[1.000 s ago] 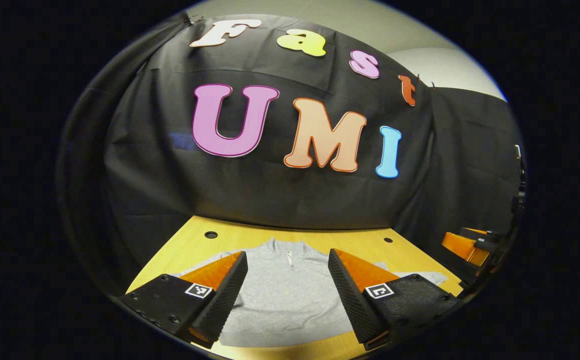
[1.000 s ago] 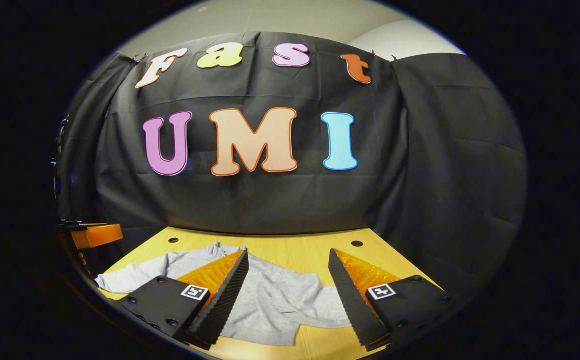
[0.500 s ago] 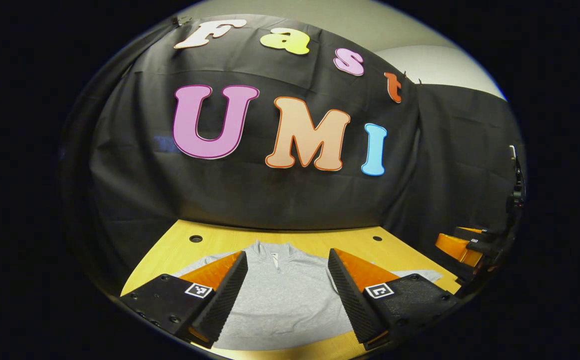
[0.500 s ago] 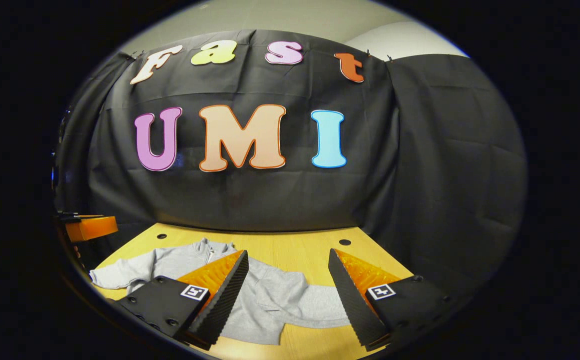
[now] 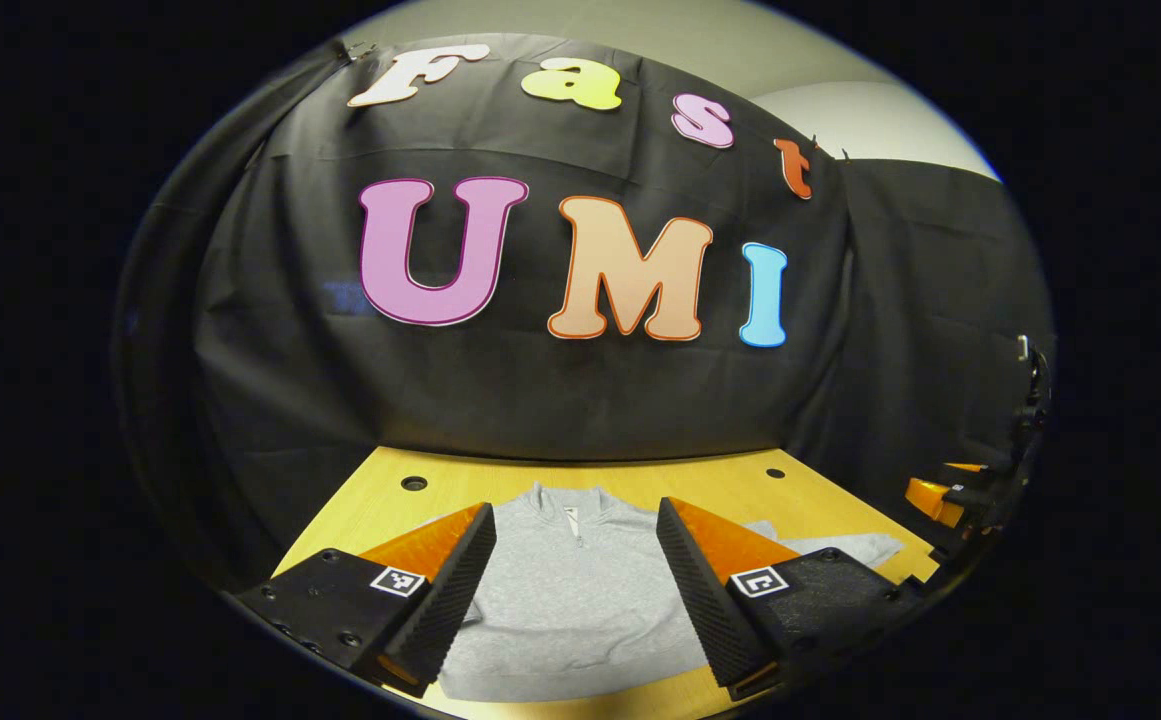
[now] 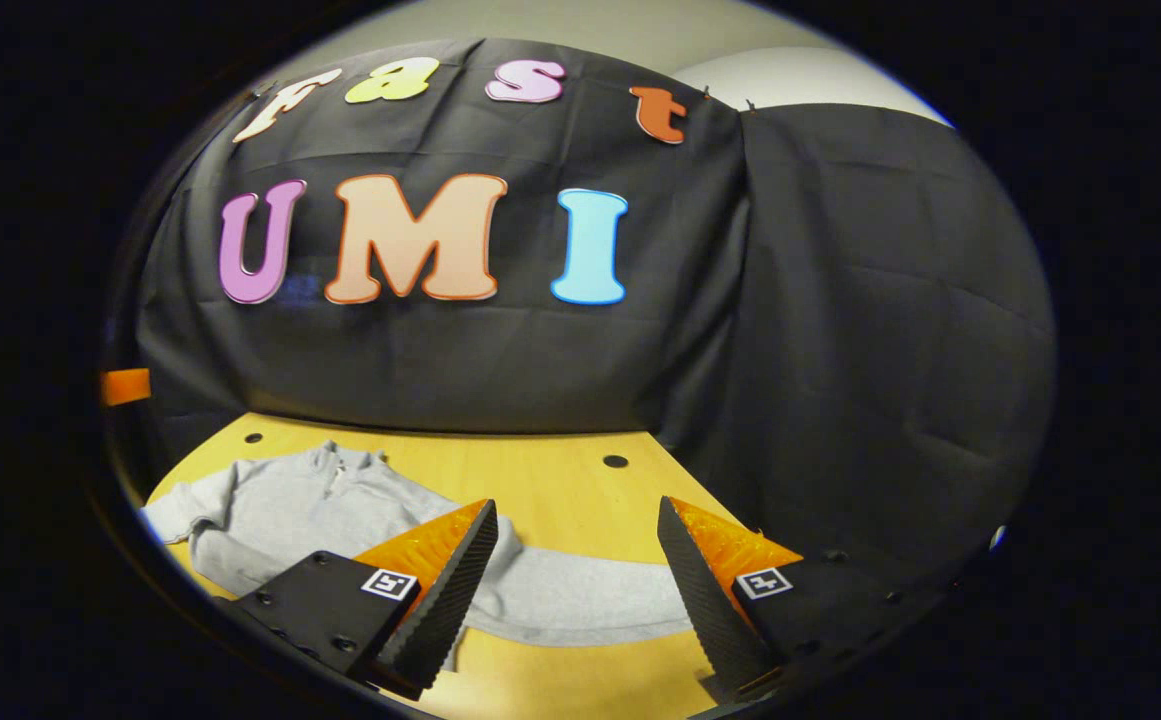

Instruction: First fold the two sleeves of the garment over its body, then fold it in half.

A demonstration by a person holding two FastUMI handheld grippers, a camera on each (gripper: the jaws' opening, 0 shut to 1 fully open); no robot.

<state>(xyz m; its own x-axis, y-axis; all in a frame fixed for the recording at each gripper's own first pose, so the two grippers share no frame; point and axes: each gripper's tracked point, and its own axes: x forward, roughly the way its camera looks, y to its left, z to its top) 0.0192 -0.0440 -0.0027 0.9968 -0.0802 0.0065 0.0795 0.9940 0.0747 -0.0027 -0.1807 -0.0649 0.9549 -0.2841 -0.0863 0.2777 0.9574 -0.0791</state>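
From my remote station, my right gripper hangs with its jaws spread wide and nothing between them, just above the wooden tabletop. Below and ahead of it lies one long sleeve of the plain grey zip-neck pullover. The sleeve runs crosswise to the fingers, so its long axis spans the gap from one finger to the other, and its far end passes out of sight behind the right-hand finger. I cannot see the cuff itself. The pullover's body lies off to the left in this view, collar toward the black cloth wall.

My left gripper is likewise wide open and empty, poised over the middle of the garment's chest; the collar and short zip point away from me, toward the booth's back. Both sleeves appear still spread out to the sides, so I judge no fold is made yet.

The right gripper sits nearer to a sleeve than the left, and I would take that sleeve first: come down on it near the outer end, then carry it leftward over the body. The risk I see is pinching mid-sleeve, which would leave the cuff trailing.
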